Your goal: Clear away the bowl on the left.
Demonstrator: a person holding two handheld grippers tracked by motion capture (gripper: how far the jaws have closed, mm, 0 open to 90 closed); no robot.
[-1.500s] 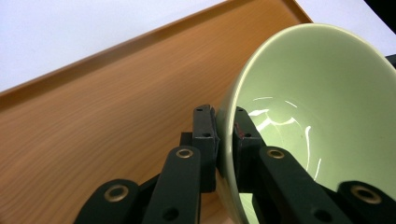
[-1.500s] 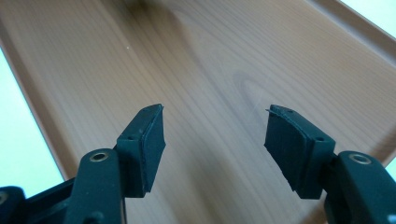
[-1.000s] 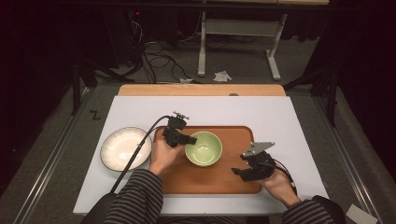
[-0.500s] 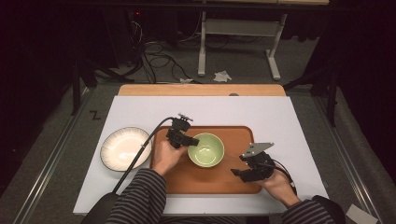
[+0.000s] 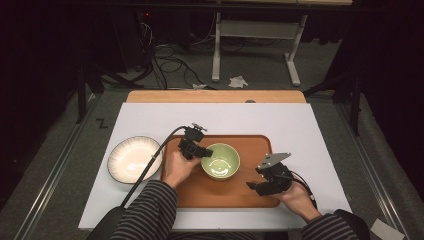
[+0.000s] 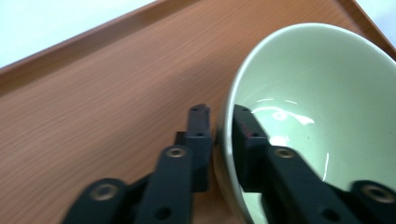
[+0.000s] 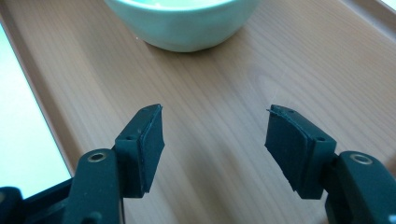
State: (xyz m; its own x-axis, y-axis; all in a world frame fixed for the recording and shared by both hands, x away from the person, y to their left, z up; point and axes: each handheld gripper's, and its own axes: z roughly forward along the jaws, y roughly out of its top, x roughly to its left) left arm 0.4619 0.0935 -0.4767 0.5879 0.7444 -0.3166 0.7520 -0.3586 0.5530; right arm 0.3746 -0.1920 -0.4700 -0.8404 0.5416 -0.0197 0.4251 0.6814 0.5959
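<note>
A pale green bowl sits on a wooden tray in the middle of the table. My left gripper is shut on the bowl's left rim. In the left gripper view one jaw lies outside the bowl and one inside, pinching the wall at the left gripper. My right gripper hovers low over the tray's front right part, jaws open and holding nothing. In the right gripper view the right gripper faces the bowl across bare tray wood.
A white ribbed plate lies on the white table cover left of the tray. A cable trails from the left gripper across the plate's edge. Beyond the table are a floor with cables and a white stand.
The bowl, held by my left gripper, has shifted slightly to the right on the tray. The right gripper has barely moved.
</note>
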